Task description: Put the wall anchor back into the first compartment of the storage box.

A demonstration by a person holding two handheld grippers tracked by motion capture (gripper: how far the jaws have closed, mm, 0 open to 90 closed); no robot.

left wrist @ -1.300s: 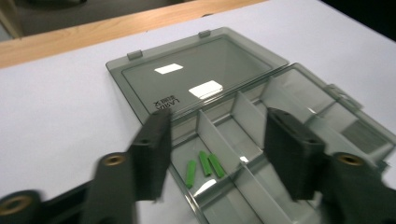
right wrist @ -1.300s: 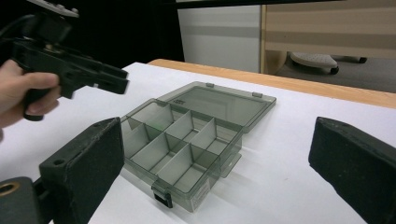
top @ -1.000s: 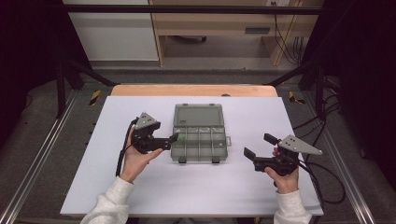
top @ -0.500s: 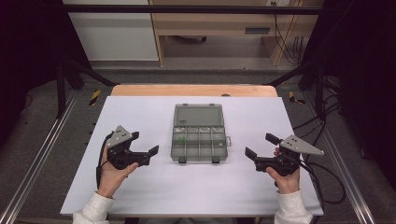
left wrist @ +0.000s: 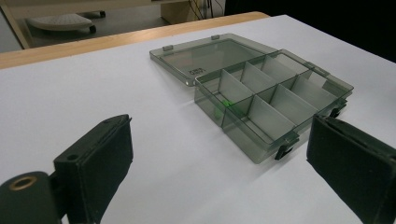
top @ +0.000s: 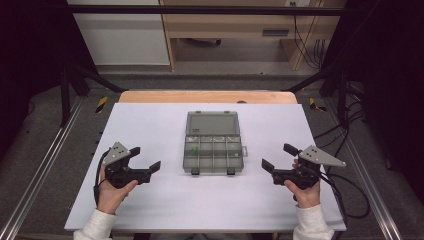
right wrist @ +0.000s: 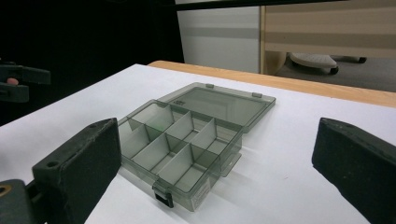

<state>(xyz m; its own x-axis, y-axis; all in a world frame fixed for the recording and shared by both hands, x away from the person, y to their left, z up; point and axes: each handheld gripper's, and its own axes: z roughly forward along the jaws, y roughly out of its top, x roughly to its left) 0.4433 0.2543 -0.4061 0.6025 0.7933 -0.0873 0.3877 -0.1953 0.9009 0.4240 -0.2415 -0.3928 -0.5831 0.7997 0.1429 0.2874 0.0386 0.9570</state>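
Two black grippers sit low over the white table top point(top: 150, 210), one on each side of a see-through grey plastic box with little compartments point(top: 214, 150). The box lies flat with its lid point(top: 212, 123) folded open on the far side. One small green thing point(top: 195, 148) sits in a compartment near the lid.

The left gripper point(top: 148, 159) has its jaws wide, and nothing is between them. A second ago it was right up against the box's left edge. Now it has pulled away toward the person and to the left, and bare table shows between it and the box. Its jaws have just been opening a bit more. The box is ahead of it and a little to the right.

The right gripper point(top: 279, 156) is where it was before. Its jaws are wide too, holding nothing. The box is just ahead of it, apart from it.
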